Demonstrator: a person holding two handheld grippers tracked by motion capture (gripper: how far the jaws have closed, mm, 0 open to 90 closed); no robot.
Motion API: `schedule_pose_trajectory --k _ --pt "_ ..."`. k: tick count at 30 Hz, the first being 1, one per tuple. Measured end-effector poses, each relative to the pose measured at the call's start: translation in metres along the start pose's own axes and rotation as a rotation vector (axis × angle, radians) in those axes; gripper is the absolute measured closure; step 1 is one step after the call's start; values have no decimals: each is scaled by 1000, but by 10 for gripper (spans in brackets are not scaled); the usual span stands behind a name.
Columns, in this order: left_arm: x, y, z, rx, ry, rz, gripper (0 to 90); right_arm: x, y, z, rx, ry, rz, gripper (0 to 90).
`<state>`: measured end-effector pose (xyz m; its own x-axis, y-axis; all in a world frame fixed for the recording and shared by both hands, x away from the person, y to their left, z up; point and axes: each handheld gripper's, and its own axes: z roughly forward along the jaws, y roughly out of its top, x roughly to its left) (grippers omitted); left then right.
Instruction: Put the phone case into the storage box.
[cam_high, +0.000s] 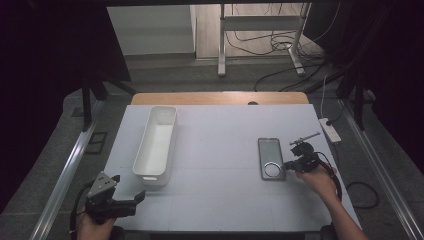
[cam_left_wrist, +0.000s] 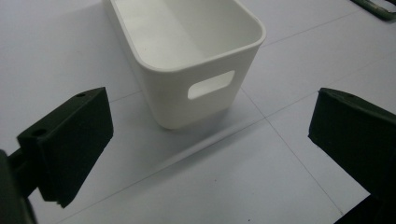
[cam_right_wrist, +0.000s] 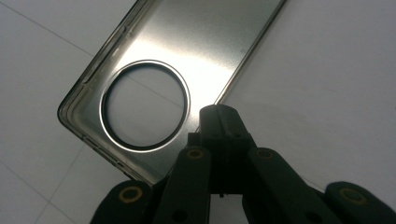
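Observation:
A flat metallic phone back cover (cam_high: 270, 150) with a round camera opening lies on the white table, right of centre. My right gripper (cam_high: 288, 165) is beside its near right corner. In the right gripper view the jaws are pressed together, and the gripper (cam_right_wrist: 218, 116) meets the cover (cam_right_wrist: 187, 56) at its long edge. I cannot tell whether they pinch the rim. A long white bin (cam_high: 156, 140) stands empty at the left. My left gripper (cam_high: 129, 186) hovers at the front left corner with its jaws wide apart. Seen from the left gripper (cam_left_wrist: 210, 140), the bin's handle end (cam_left_wrist: 168, 102) is just ahead.
The white table surface (cam_high: 215, 200) spreads between bin and cover. A wooden board edge (cam_high: 220, 98) runs along the back. A power strip (cam_high: 330, 129) lies off the table's right rear corner. A metal stand (cam_high: 260, 25) and cables are on the floor beyond.

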<state>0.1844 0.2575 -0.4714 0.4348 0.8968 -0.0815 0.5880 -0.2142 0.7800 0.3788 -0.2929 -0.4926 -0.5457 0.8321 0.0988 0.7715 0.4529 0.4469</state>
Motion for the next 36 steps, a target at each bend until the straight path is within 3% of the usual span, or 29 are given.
schedule_pose_trajectory --k 29,32,36 --pt "0 1 1 7 -1 1 7 56 23 23 -5 84 -156 899" --pt "0 0 1 5 -2 0 7 55 24 20 -8 71 -166 899" --pt "0 1 1 7 -2 0 7 41 24 10 -35 64 -125 899"
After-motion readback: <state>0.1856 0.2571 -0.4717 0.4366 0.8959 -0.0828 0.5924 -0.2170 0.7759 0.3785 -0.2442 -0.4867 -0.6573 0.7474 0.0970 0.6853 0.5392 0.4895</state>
